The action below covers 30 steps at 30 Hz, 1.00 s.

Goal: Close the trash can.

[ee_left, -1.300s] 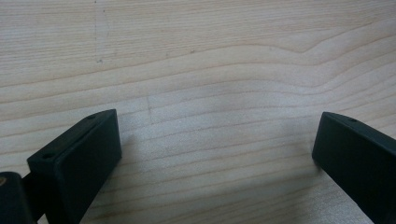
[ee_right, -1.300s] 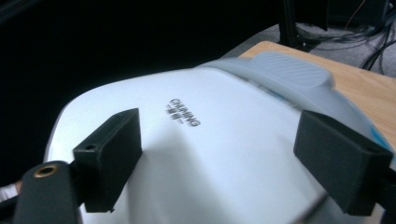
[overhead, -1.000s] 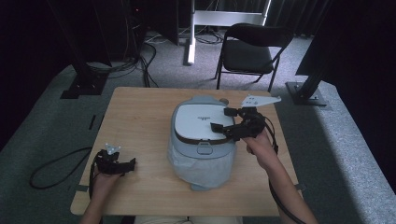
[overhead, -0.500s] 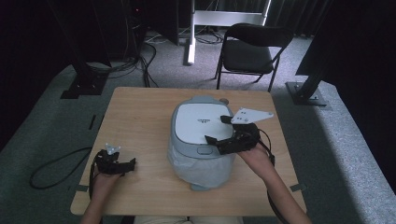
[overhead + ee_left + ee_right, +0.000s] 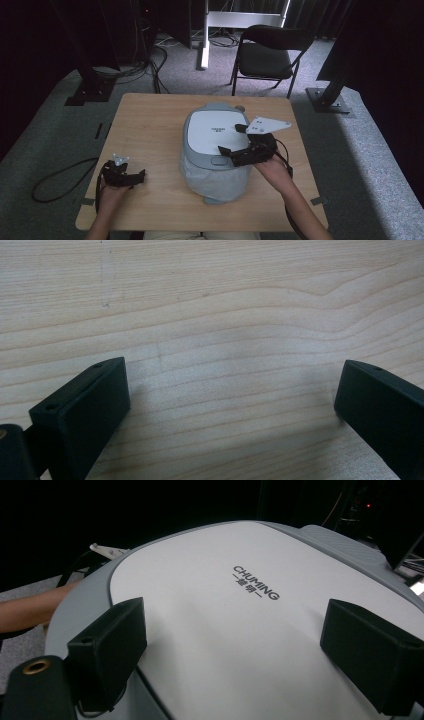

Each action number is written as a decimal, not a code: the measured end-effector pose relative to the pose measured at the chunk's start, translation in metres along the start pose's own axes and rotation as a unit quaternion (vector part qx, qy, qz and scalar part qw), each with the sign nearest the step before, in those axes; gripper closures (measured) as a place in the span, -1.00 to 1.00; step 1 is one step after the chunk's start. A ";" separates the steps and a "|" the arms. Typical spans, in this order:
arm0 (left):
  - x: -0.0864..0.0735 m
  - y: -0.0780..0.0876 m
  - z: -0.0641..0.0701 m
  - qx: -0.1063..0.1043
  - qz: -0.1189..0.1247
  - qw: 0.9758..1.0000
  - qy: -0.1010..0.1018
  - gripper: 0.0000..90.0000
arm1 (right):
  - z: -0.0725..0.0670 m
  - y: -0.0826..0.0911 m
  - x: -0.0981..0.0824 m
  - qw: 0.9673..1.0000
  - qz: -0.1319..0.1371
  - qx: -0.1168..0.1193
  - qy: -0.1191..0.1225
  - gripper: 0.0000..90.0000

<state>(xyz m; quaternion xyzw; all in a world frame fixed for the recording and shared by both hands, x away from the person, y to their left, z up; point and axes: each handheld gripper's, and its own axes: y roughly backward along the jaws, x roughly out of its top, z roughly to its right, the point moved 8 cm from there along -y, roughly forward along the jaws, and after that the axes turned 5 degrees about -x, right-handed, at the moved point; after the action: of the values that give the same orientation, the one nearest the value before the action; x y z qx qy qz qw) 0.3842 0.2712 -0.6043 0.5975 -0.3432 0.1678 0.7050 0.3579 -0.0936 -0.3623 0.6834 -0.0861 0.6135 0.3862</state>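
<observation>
A grey rice cooker [image 5: 212, 135] with a white lid stands right of centre on the wooden table [image 5: 150, 125]. Its lid [image 5: 240, 610] carries dark lettering. My right gripper [image 5: 231, 139] is open at the cooker's right side, jaws pointing left over the lid's edge. In the right gripper view the right gripper [image 5: 235, 617] has its jaws spread wide over the lid, with nothing between them. My left gripper [image 5: 140, 175] rests open at the table's front left. In the left gripper view the left gripper [image 5: 235, 375] has bare wood [image 5: 225, 300] between its jaws.
A black folding chair [image 5: 267, 57] stands beyond the table's far edge. Cables [image 5: 60, 177] trail on the grey carpet at left. Black stand feet [image 5: 90, 92] sit at the far left and far right. The other forearm [image 5: 30, 610] shows behind the cooker.
My right gripper has drawn back toward the person and dropped lower along the cooker's right side. The left gripper has stayed put.
</observation>
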 end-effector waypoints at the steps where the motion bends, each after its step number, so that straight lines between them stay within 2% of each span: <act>1: 0.000 0.000 0.000 0.000 0.000 1.000 0.000 -0.97 | 0.001 0.001 0.000 1.000 0.002 -0.005 0.003 -0.76; 3: 0.000 0.000 0.000 0.000 0.000 1.000 0.000 -0.97 | 0.004 0.003 0.000 1.000 0.008 -0.013 0.001 -0.76; 7: 0.000 0.000 0.000 0.000 0.000 1.000 0.000 -0.97 | 0.013 0.011 0.001 0.999 0.025 -0.022 -0.025 -0.76; 13: 0.000 0.000 0.000 0.000 -0.001 1.000 -0.001 -0.97 | 0.026 0.024 -0.001 0.998 0.043 -0.042 -0.034 -0.76; 16: 0.000 0.000 0.000 0.000 -0.001 1.000 -0.001 -0.97 | 0.031 0.028 -0.003 0.997 0.045 -0.057 -0.034 -0.76; 30: 0.000 0.000 0.000 0.000 -0.001 1.000 -0.001 -0.97 | 0.051 0.045 -0.018 0.994 0.041 -0.091 -0.053 -0.76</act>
<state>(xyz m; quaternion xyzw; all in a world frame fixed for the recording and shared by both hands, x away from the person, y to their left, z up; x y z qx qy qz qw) 0.3838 0.2714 -0.6043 0.5981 -0.3431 0.1668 0.7048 0.3671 -0.1630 -0.3568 0.6727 -0.1899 0.5818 0.4159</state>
